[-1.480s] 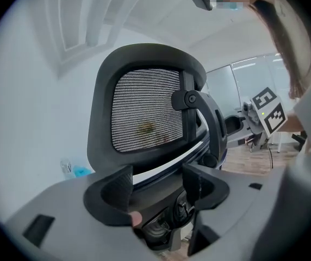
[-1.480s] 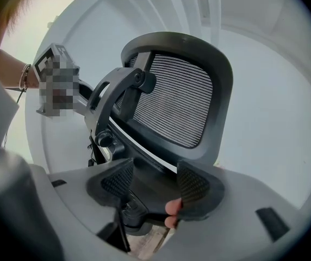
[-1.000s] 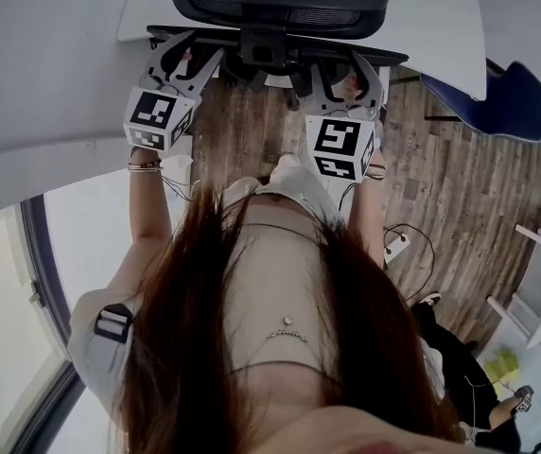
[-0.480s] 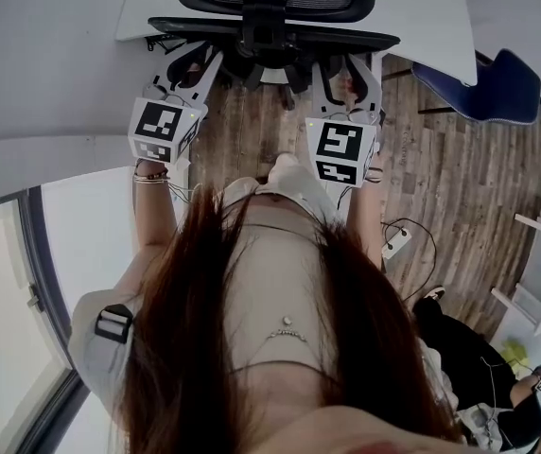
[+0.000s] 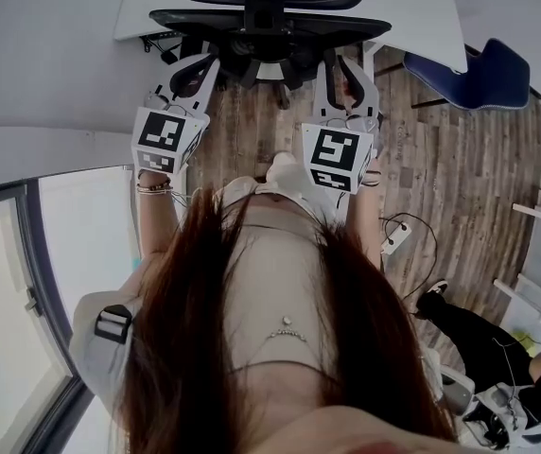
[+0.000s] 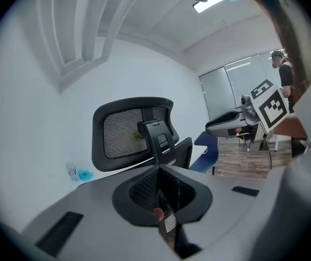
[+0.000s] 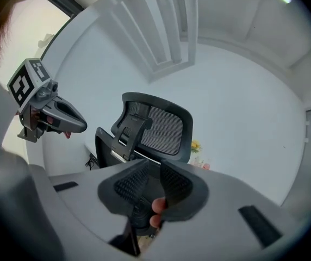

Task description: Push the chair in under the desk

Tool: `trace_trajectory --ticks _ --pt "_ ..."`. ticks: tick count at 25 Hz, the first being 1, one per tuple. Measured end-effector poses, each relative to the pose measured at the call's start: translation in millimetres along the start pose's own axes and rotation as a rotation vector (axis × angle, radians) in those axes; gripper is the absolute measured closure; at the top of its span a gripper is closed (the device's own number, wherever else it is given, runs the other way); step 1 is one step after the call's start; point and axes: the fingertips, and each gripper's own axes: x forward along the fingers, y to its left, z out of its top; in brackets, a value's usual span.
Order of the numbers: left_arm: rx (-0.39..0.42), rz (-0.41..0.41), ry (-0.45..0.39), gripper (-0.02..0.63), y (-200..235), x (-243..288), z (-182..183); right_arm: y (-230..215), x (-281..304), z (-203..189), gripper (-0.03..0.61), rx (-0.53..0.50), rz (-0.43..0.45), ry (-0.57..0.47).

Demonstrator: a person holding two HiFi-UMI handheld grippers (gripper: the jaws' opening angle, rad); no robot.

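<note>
Since the earlier frame, chair [image 5: 270,17] sits higher in head view, i.e. further under table [image 5: 412,17], seat tucked beneath, backrest at table edge. Both grippers are clear of it. Left gripper [image 6: 159,186]: fingers [image 6: 142,192] just closed, clenched on nothing. Right gripper [image 7: 154,189]: fingers [image 7: 131,186] closing, narrow gap left, nothing between. Risk: w/ no contact, chair may roll back out or drift askew; a further shove could knock backrest vs. table edge. Containers: small clear bottle [image 6: 71,171] on table, contents not discernible.

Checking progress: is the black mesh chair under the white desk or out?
Mostly in: the black mesh chair has its backrest at the white desk edge; seat unseen.
</note>
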Motion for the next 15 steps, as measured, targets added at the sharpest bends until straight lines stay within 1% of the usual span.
trace_trajectory --ticks 4,8,11,15 --pt "0.008 -0.048 0.065 0.609 -14.0 -10.7 -7.2 2.9 -12.3 4.5 0.509 -0.008 -0.013 -0.011" --pt "0.007 -0.054 0.062 0.609 -21.3 -22.7 -9.0 5.8 -25.1 10.0 0.524 -0.007 -0.026 -0.019" --pt "0.000 -0.072 0.078 0.609 -26.3 -30.2 -10.8 8.3 -32.6 15.6 0.538 -0.014 -0.037 -0.052" --pt "-0.013 -0.083 0.088 0.609 -33.5 -41.1 -11.8 10.7 -45.6 16.0 0.551 -0.014 -0.054 -0.051"
